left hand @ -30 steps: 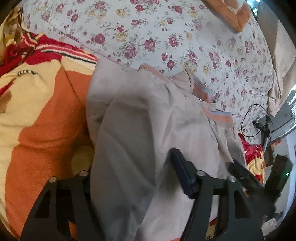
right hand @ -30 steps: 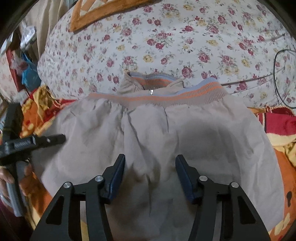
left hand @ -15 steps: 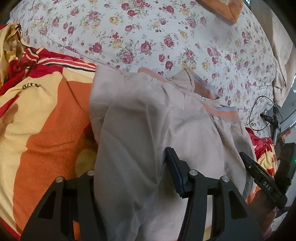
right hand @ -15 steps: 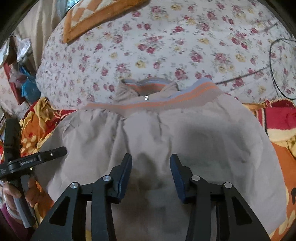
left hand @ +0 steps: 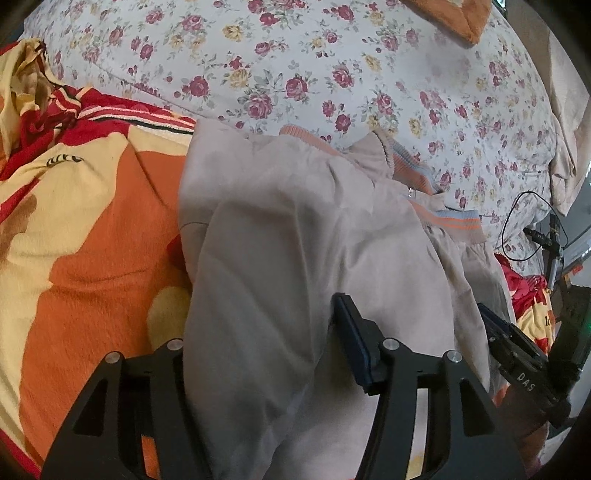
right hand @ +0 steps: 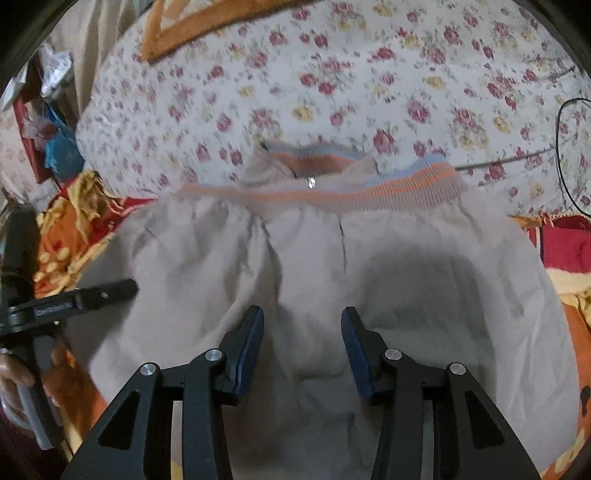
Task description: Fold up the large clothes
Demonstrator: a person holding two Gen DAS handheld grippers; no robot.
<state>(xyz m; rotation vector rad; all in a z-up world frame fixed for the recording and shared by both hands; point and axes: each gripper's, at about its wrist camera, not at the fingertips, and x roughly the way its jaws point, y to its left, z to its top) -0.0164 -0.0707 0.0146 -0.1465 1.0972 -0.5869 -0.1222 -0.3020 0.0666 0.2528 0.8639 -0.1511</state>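
A beige jacket [left hand: 295, 240] with orange and blue ribbed trim [right hand: 388, 188] lies folded on the bed; it also shows in the right wrist view [right hand: 406, 266]. My left gripper [left hand: 258, 332] is open, and a fold of the jacket lies between its fingers and hides the left fingertip. My right gripper [right hand: 302, 332] is open just above the jacket's near part. The left gripper also shows at the left of the right wrist view [right hand: 92, 295], and the right gripper shows at the right of the left wrist view [left hand: 517, 354].
A floral quilt [right hand: 332, 92] lies behind the jacket. An orange, yellow and red blanket [left hand: 74, 240] lies under it. A black cable [left hand: 517, 221] and a stand [left hand: 554, 251] are at the right. An orange cushion [right hand: 207, 22] lies on the quilt.
Both grippers have drawn back slightly along the jacket. The right gripper's jaws have narrowed a little but stay open. The jacket has not visibly moved.
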